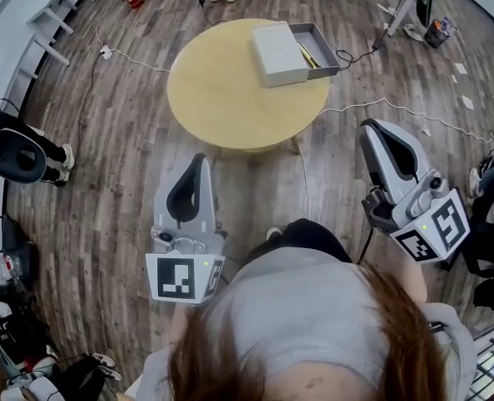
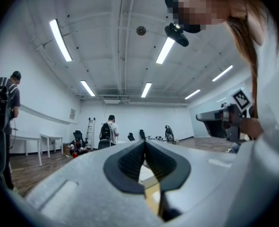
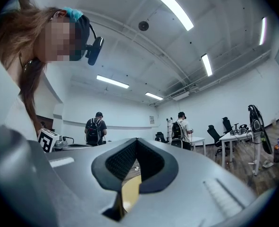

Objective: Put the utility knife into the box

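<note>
A grey box (image 1: 323, 50) with a white lid (image 1: 275, 53) slid partly over it sits at the far right of the round wooden table (image 1: 230, 98). A thin yellow object (image 1: 307, 55), seemingly the utility knife, lies in the uncovered part of the box. My left gripper (image 1: 200, 158) hangs over the floor in front of the table, its jaws shut with nothing between them. My right gripper (image 1: 370, 126) is off the table's near right, also shut and empty. Both gripper views tilt upward: the left gripper (image 2: 145, 142) and right gripper (image 3: 136, 140) show closed pads against the ceiling and room.
A white cable (image 1: 397, 107) runs across the wood floor to the right of the table, and another cable (image 1: 129, 55) lies to the left. A black chair (image 1: 17, 153) stands at the left edge. People stand at the far side of the room (image 2: 107, 129).
</note>
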